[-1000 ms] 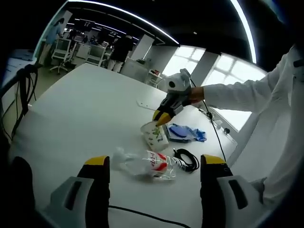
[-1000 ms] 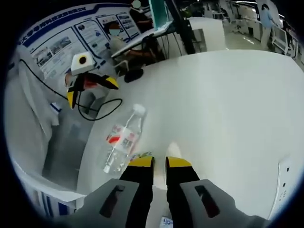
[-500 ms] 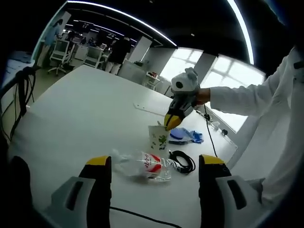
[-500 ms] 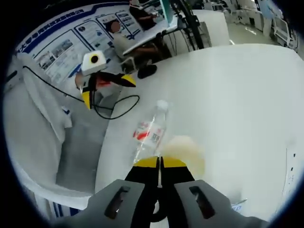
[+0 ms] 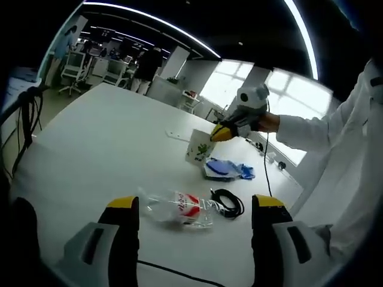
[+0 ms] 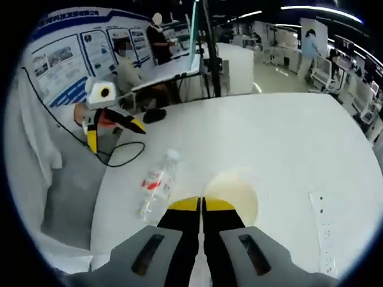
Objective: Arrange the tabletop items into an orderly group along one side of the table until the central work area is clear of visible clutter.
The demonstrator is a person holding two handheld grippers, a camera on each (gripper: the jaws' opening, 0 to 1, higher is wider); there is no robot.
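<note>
A white paper cup printed with green leaves (image 5: 198, 147) hangs tilted above the white tabletop (image 5: 114, 143), pinched at its rim by the right gripper (image 5: 220, 133), whose yellow-tipped jaws are closed on the cup wall. In the right gripper view the same yellow tips (image 6: 201, 205) meet with the cup's pale cream interior (image 6: 236, 192) just beyond them. Below the lifted cup, in the left gripper view, a crumpled blue cloth (image 5: 226, 169) lies on the table, with a coiled black cable (image 5: 228, 202) near it. A clear plastic water bottle with a red-and-white label (image 5: 176, 208) lies on its side just beside the cable. The left gripper (image 5: 194, 206) hovers over the near table edge, its two jaws spread wide and holding nothing; the right gripper view shows it (image 6: 111, 125) beyond the table edge, apart from the bottle (image 6: 157, 184). A flat white strip (image 6: 321, 210) lies on the table farther off. The person's white sleeve (image 5: 311, 128) reaches in behind the right gripper.
</note>
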